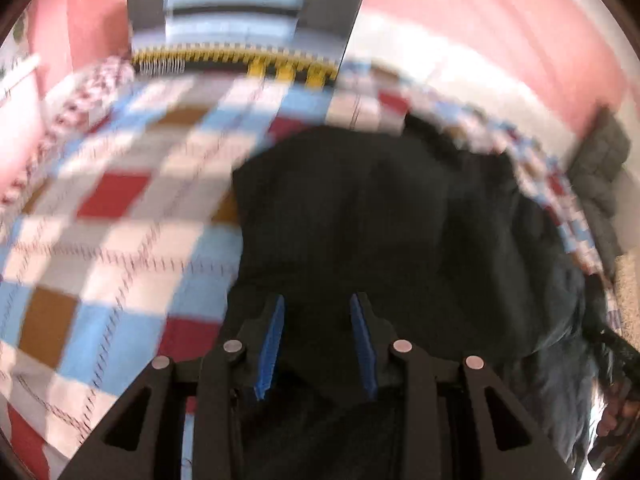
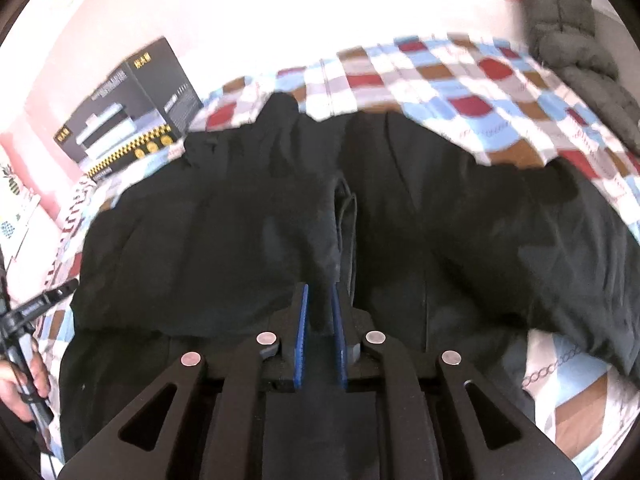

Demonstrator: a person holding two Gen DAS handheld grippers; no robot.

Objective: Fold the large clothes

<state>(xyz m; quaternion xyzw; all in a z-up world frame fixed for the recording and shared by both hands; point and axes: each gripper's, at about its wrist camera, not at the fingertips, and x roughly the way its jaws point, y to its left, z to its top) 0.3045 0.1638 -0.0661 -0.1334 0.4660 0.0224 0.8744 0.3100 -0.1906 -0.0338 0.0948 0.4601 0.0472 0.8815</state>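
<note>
A large black garment lies spread on a checkered bedspread. In the left wrist view my left gripper is over its near left part. Its blue pads stand a little apart, and dark cloth fills the gap between them. In the right wrist view the garment shows a raised fold running up its middle. My right gripper is shut tight on that fold, with only a thin strip of cloth between the pads. The view is blurred by motion.
A black box with yellow print stands at the far side of the bed against a pink wall. A grey quilted item hangs at the right. A hand holding the other gripper shows at the left edge.
</note>
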